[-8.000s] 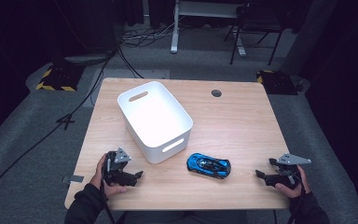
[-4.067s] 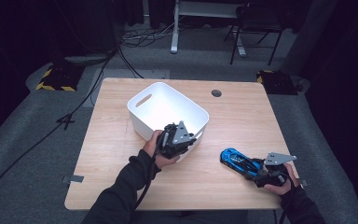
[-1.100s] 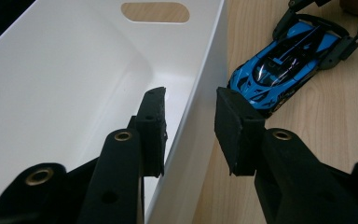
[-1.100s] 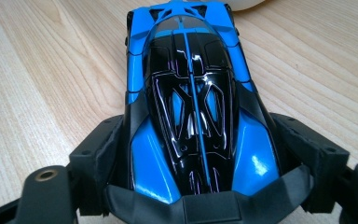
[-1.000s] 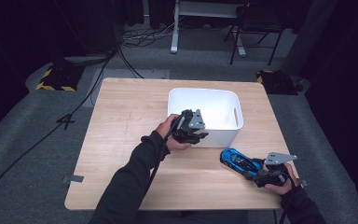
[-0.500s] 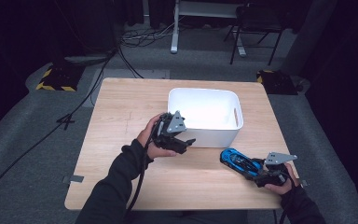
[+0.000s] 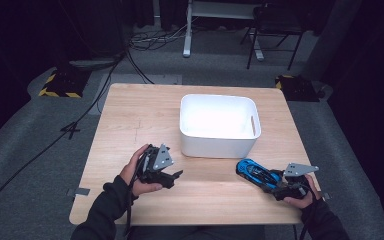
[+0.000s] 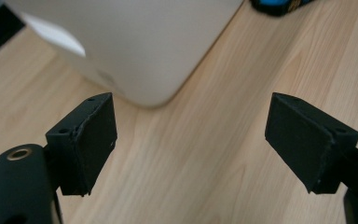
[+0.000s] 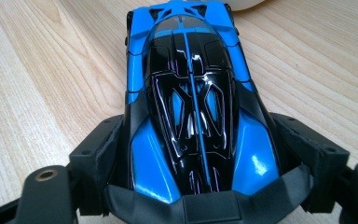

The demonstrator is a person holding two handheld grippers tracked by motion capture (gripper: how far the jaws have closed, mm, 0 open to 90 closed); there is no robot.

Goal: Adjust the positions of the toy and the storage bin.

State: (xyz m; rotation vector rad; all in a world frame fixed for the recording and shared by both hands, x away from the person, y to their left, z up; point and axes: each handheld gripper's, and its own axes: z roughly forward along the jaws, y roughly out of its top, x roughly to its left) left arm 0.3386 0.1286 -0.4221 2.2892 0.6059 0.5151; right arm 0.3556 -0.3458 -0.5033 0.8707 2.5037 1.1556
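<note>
1. Nearest the person, the right claw (image 7: 279, 183) pinches the back of the blue car (image 7: 254, 172). In the right gripper view its jaws press on both sides of the car (image 9: 193, 100).
2. The car sits on the worktop (image 7: 130, 125), near the front right corner, with its nose toward the bin (image 7: 219, 125). It is just in front of the bin, not inside it.
3. The left claw (image 7: 174, 176) is spread wide and holds nothing. In the left gripper view its jaws stand apart over bare wood, and the bin's corner (image 8: 135, 51) is just ahead.
4. I think the step is this: the car is grabbed, and the bin is ready beside it.
5. The next move looks like lifting the car up over the bin's wall and letting it go inside. The grip is only on the tail, so the nose could dip. The lift should be slow and high enough to clear the rim.
6. I can read no words or labels on the car or the bin.
</note>
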